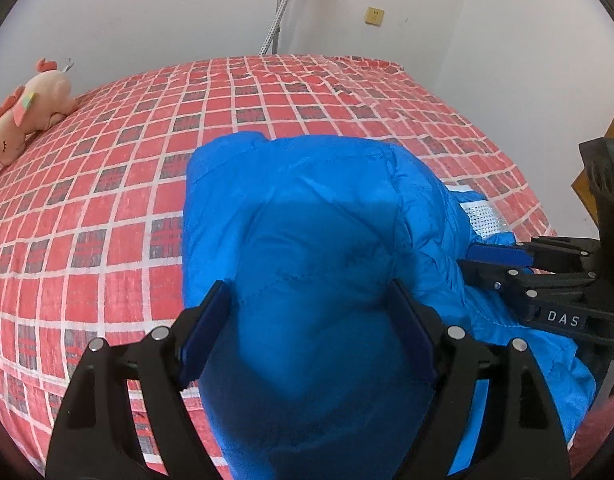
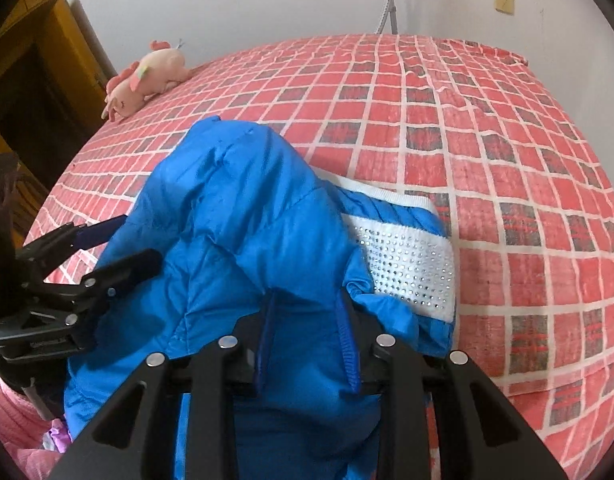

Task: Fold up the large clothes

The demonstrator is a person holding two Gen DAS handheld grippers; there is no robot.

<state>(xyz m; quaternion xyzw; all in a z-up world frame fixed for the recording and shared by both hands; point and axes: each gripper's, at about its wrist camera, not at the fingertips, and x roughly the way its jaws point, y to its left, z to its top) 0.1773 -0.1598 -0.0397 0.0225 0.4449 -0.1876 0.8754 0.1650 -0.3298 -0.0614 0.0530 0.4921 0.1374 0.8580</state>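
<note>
The puffy blue jacket (image 1: 307,216) lay bunched on the checked bed (image 1: 107,208), soft and slippery-looking, gripped at its near edge by both the left gripper (image 1: 307,320) and right gripper (image 2: 307,328).

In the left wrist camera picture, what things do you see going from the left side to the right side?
Pink plush toy → red checked bedspread → blue jacket → its white studded band → right gripper.

Blue jacket (image 1: 307,208) on red-checked bedsheet (image 1: 107,200).
</note>
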